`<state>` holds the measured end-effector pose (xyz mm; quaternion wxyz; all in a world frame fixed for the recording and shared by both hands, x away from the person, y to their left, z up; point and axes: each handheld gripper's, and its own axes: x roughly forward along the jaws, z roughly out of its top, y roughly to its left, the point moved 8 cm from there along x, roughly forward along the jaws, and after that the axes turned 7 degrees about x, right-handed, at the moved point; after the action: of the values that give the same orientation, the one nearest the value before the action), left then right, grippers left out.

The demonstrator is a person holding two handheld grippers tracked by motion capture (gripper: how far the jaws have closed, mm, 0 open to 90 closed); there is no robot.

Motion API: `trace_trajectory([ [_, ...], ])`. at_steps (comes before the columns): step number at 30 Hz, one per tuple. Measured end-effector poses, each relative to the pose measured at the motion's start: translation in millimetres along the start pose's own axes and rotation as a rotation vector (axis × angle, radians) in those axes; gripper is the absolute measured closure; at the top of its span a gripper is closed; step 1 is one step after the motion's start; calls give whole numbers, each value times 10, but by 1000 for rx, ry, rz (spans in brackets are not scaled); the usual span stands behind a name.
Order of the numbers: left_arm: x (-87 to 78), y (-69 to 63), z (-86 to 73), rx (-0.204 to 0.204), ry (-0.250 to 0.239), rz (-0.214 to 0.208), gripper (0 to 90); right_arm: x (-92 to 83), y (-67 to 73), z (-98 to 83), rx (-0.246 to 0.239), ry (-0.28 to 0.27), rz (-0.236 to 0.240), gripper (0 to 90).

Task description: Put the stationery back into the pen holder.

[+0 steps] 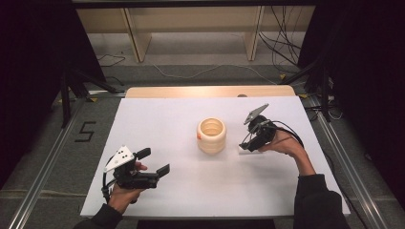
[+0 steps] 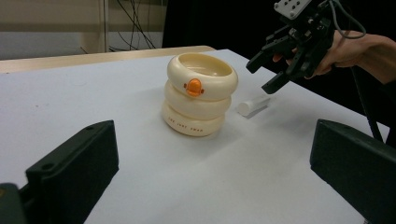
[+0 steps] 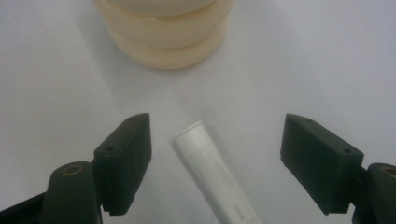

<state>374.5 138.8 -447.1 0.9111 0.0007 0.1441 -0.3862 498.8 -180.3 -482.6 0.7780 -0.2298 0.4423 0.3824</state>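
White table (image 1: 157, 119), cream holder (image 1: 211, 135), white tube (image 2: 253, 105)

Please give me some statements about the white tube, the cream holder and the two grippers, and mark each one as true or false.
1. The right gripper has its jaws open on either side of the white tube. True.
2. The white tube stands upright inside the cream ringed holder. False: it lies flat on the white table, beside the holder.
3. The left gripper holds the holder. False: its jaws are open, away from it.
4. The holder carries an orange mark on its side. True.
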Motion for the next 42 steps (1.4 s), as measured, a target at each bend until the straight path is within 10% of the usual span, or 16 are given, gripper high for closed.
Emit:
trace_trajectory([
  [42, 11, -27, -6, 11, 4, -9, 4, 362, -65, -299, -129, 243, 10, 434],
])
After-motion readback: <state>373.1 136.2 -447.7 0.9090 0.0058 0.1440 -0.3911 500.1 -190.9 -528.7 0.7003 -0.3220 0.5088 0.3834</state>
